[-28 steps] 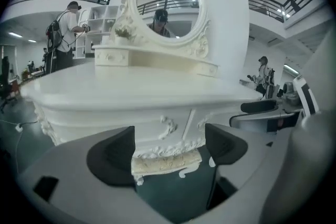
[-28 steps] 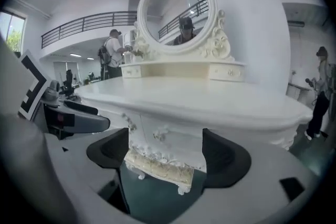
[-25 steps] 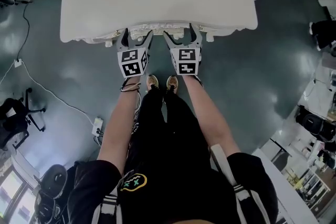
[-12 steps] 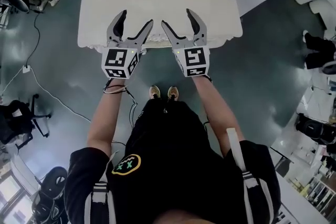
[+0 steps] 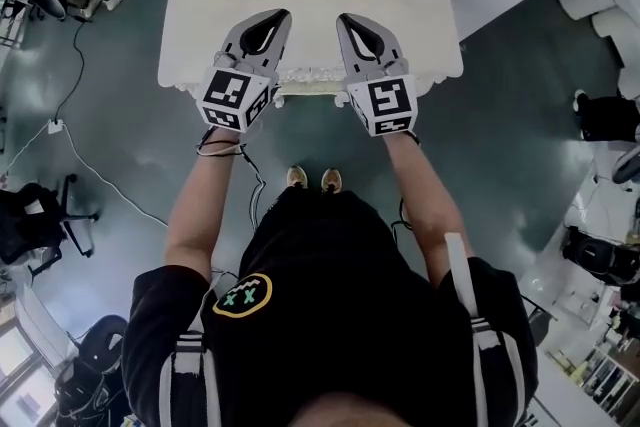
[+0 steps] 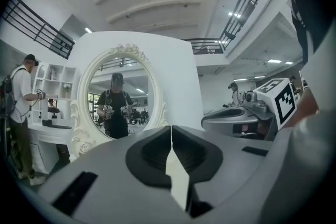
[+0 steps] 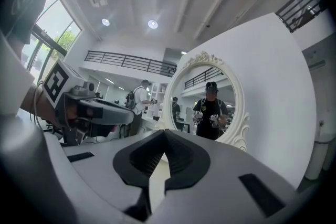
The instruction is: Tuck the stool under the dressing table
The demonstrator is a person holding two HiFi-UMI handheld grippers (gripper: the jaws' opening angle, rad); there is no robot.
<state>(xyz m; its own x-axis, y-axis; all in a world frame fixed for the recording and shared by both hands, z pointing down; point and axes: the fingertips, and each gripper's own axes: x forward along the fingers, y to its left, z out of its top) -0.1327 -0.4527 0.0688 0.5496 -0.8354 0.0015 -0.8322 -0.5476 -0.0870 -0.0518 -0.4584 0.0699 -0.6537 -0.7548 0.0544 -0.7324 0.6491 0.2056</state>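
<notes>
Where grey floor [image 5: 500, 135] gleams, the dressing table [image 5: 310, 15] stands.

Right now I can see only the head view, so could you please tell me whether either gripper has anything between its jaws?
Observer: No. The left gripper view shows the left gripper with its jaws shut tip to tip on nothing.
Operator: And the right one, please?
Observer: The right gripper looks the same in its own view: jaws together, nothing between them.
Operator: What are they pointing at?
Observer: An oval mirror in an ornate white frame stands upright ahead. It reflects the person holding both grippers.
</notes>
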